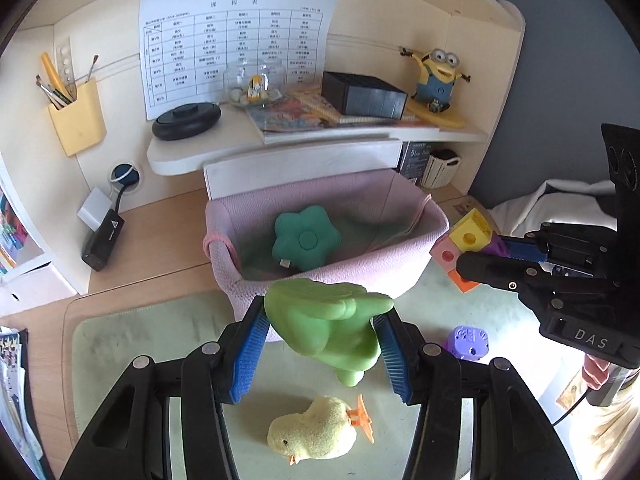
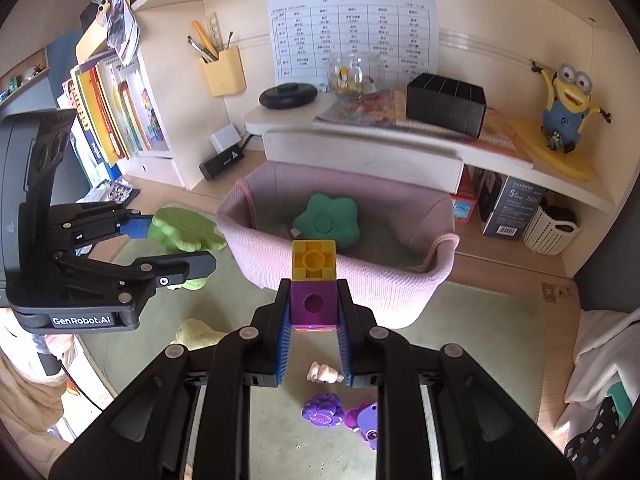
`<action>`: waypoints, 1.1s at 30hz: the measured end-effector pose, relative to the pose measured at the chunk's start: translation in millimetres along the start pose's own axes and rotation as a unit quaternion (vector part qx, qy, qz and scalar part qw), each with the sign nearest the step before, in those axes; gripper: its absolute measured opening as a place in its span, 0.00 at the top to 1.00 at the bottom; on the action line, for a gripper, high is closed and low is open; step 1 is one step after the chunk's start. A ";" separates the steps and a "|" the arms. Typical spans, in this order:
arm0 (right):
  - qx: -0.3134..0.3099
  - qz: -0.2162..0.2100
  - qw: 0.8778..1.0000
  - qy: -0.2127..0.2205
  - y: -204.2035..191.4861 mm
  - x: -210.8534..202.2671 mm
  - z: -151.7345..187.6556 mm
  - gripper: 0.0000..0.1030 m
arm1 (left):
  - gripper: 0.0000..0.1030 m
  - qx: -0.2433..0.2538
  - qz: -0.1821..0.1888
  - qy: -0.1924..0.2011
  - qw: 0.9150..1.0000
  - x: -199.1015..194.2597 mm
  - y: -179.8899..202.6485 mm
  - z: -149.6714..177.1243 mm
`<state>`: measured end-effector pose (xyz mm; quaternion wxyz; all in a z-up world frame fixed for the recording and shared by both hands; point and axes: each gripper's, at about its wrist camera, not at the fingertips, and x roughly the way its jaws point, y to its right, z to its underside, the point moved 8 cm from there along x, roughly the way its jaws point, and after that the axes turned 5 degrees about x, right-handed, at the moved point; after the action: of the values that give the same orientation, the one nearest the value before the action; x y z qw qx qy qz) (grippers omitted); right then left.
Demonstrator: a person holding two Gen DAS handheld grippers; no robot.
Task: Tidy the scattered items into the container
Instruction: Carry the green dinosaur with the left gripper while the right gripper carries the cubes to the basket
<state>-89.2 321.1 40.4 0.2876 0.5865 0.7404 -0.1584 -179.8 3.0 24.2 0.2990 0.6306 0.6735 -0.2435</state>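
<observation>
Left gripper (image 1: 322, 344) clamps the green rubber toy (image 1: 332, 322), right gripper (image 2: 314, 332) pinches the linked cube blocks (image 2: 313, 280); short of the pink basket's (image 2: 360, 280) near rim, either could snag it.

A cream wooden desk (image 1: 160, 216) with a green mat (image 1: 132, 332) stands against a cream back panel. A printed timetable (image 1: 236, 40) hangs on the panel, beside a yellow pen holder (image 1: 78, 120). A white shelf (image 1: 320, 140) carries 1 black box (image 1: 364, 94) and 1 Minion figure (image 1: 436, 76). Books (image 2: 116, 112) stand upright left. Soft daylight.
</observation>
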 end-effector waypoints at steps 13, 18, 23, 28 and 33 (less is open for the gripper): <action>-0.012 0.028 0.998 0.049 2.7 -8.5 -37.6 0.83 | 0.52 -0.004 -0.014 0.047 0.999 -4.6 -6.3 -43.9; -0.005 0.028 0.999 0.045 7.7 0.9 -48.9 0.83 | 0.52 -0.004 -0.018 0.042 0.999 6.2 -10.1 -52.7; 0.004 0.037 0.999 0.037 17.6 14.7 -57.4 0.83 | 0.52 -0.007 -0.023 0.027 0.999 21.6 -16.9 -56.5; 0.012 0.038 0.999 0.017 26.5 33.5 -59.1 0.83 | 0.52 -0.010 -0.025 0.010 1.000 37.6 -23.6 -58.1; 0.020 0.039 0.999 -0.007 34.5 53.6 -56.5 0.83 | 0.52 -0.007 -0.022 -0.008 1.000 54.3 -27.1 -58.8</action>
<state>-77.6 404.2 55.5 0.2872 0.6194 0.7116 -0.1658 -213.8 80.3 25.6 0.3039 0.6117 0.6861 -0.2504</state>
